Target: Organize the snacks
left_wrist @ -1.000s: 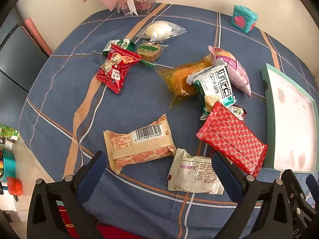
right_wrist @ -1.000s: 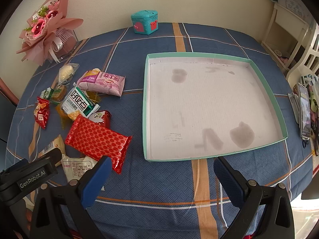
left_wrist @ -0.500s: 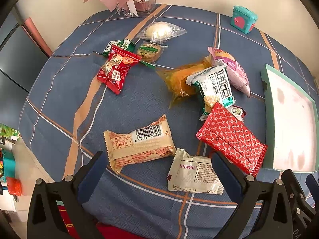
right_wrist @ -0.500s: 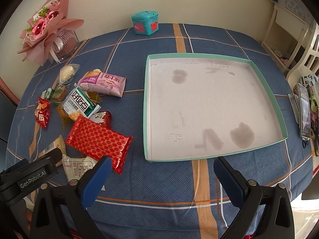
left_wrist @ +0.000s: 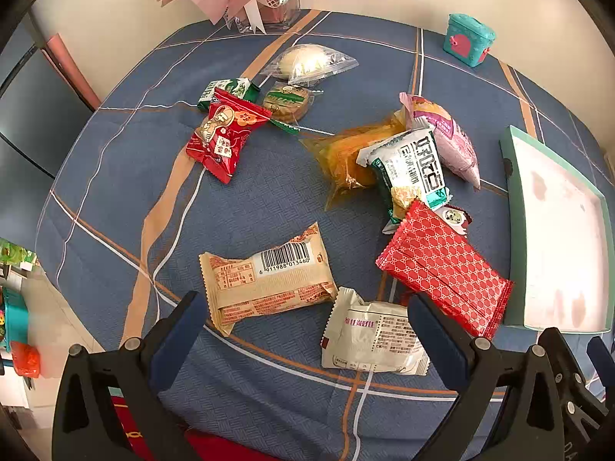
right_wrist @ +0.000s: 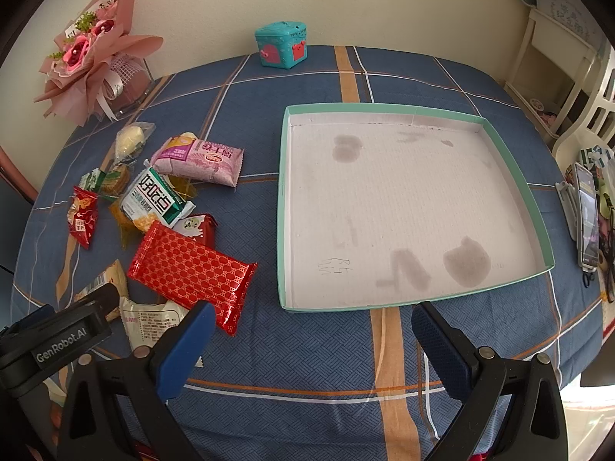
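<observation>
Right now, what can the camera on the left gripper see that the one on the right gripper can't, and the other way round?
Only the left wrist view shows the tan barcode packet whole; the right sees just its end.

Only the right wrist view shows the whole green-rimmed tray, the phone and the white chair.

Both show the red patterned packet, the pink packet, the teal box, the bouquet and the blue tablecloth. The left gripper and right gripper are both open and holding nothing.
</observation>
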`<state>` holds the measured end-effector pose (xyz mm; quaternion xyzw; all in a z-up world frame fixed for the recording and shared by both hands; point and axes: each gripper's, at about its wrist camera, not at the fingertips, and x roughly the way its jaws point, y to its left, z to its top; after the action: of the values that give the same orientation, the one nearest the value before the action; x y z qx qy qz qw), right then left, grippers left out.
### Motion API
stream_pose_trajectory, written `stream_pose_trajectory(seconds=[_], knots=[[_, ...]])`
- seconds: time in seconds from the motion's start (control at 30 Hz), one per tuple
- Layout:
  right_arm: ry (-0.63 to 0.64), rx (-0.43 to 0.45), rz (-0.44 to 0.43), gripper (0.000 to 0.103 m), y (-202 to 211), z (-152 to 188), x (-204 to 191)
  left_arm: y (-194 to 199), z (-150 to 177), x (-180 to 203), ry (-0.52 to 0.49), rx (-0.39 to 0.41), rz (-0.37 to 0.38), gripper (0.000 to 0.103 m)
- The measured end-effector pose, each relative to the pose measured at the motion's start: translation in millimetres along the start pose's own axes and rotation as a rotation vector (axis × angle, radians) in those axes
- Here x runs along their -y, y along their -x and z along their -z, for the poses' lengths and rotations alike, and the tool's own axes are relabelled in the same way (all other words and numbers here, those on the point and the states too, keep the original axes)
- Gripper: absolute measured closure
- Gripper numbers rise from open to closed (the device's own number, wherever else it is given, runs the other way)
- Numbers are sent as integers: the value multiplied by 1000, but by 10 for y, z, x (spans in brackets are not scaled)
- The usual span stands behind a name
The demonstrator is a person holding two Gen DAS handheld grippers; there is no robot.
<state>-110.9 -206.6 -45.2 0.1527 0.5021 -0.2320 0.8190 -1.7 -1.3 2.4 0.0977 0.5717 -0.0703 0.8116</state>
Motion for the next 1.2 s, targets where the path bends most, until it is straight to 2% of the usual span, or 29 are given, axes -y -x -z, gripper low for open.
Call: stream_pose_trajectory(seconds=[0.37, 0.6, 0.7, 0.77, 1.0, 1.1, 1.2], knots=[[8, 0, -3, 0, -8, 21, -31, 3, 3, -19, 6, 1, 0, 0], [42, -9, -94, 0, -45, 23, -215, -4, -70, -265, 109, -23, -14, 0], [64, 0, -127, 0, -42, 17, -341, -10, -59, -415, 152, 5, -20, 0], [82, -3, -146, 0, -60, 13, -435, -54, -59, -526, 187, 31, 13, 0], [137, -94, -206, 0, -252, 92, -699, -330, -115, -626, 219, -97, 91, 0], [136, -142, -250, 0, -347, 123, -781, -434, -192, -612, 217, -129, 114, 0], [151, -164, -236, 0, -411, 164, -865, -454, -205, -636, 214, -127, 102, 0]])
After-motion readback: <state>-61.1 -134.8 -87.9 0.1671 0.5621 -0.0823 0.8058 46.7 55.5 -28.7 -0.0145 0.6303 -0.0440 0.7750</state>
